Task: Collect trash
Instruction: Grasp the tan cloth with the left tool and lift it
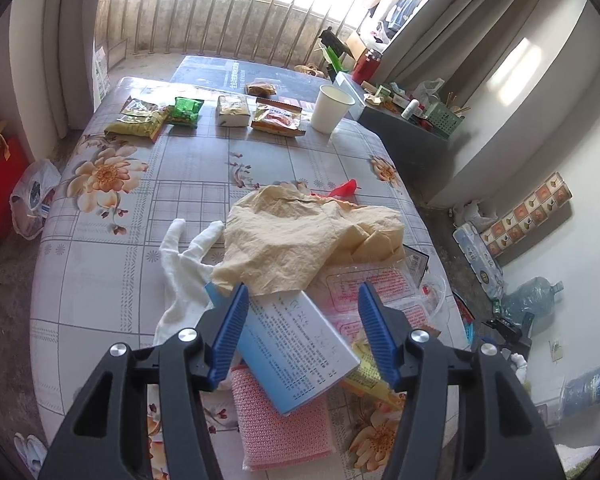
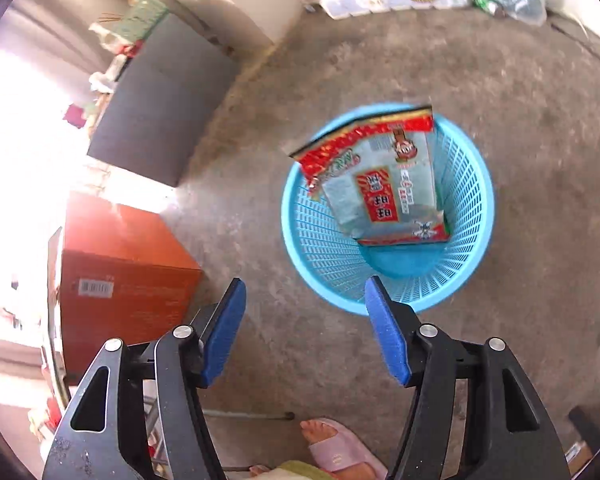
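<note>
The left gripper (image 1: 302, 320) tilts steeply down over the near end of the flowered table (image 1: 188, 184), its blue fingers (image 1: 230, 332) apart and pressing on nothing. Between them, lower on the table, lies a blue-and-white box (image 1: 296, 344) resting on a pink sponge cloth (image 1: 284, 428). At about ten o'clock from the gripper is a white glove (image 1: 184, 268); at twelve o'clock, just beyond the box, a crumpled tan paper (image 1: 296, 240) covers part of the clear printed wrappers (image 1: 380, 292) at one o'clock. A red scrap (image 1: 346, 189) peeks out past the paper. Far across the table, from eleven to one o'clock, runs a row of snack packets (image 1: 140, 120) ending in a white paper cup (image 1: 332, 108).

The right gripper (image 2: 304, 332) points steeply down at the concrete floor (image 2: 260, 220), its fingers (image 2: 386, 340) spread wide with nothing between them. Nearest, at six o'clock, a foot in a pink slipper (image 2: 336, 448) shows. At one o'clock stands the blue mesh basket (image 2: 312, 240), with a red-and-grey snack bag (image 2: 384, 184) inside it, leaning on the far rim and blurred. At nine o'clock sits an orange-brown box (image 2: 128, 272), with a dark cabinet (image 2: 160, 108) farther off at eleven o'clock.
</note>
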### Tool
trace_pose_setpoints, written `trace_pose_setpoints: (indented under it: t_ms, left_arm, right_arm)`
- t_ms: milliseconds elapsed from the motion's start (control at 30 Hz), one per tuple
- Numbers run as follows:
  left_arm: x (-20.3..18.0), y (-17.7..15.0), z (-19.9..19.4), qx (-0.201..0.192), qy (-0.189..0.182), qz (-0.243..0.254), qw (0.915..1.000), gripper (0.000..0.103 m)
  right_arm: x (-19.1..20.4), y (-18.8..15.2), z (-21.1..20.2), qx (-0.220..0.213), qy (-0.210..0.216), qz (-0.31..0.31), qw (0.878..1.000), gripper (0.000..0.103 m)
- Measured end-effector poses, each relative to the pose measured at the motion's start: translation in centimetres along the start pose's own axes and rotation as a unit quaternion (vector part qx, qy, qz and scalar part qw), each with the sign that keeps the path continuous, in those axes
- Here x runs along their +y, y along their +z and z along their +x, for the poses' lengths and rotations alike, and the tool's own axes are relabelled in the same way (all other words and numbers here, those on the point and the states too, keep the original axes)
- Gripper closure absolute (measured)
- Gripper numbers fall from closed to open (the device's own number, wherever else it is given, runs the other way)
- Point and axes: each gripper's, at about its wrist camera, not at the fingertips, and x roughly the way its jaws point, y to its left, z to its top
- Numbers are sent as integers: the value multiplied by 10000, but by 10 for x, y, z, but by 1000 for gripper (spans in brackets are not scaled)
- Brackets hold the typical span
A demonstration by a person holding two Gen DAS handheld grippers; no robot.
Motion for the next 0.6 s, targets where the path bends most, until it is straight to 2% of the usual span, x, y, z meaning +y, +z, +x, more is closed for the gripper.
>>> trace_pose_setpoints:
  t_ms: [133,267,433,600]
  left_arm:
    - [19,-21,-13,-60,-55,-183,9998,45]
    - [34,-43,-22,-88,-126,-353,9993,44]
    - [49,-66,-29,-135,-138,-514,9985,43]
    - [45,-68,-30,-278,-210,-240,9991,42]
  right_arm:
    - [35,-43,-68,-371,268,-795,9958,33]
    - [71,-86,-113,-433,718,-1416,9864,32]
    - [115,-135,-134,-255,1279,-1924,9726,32]
    - [169,-167,-138,-152,1705,-2457,9541,32]
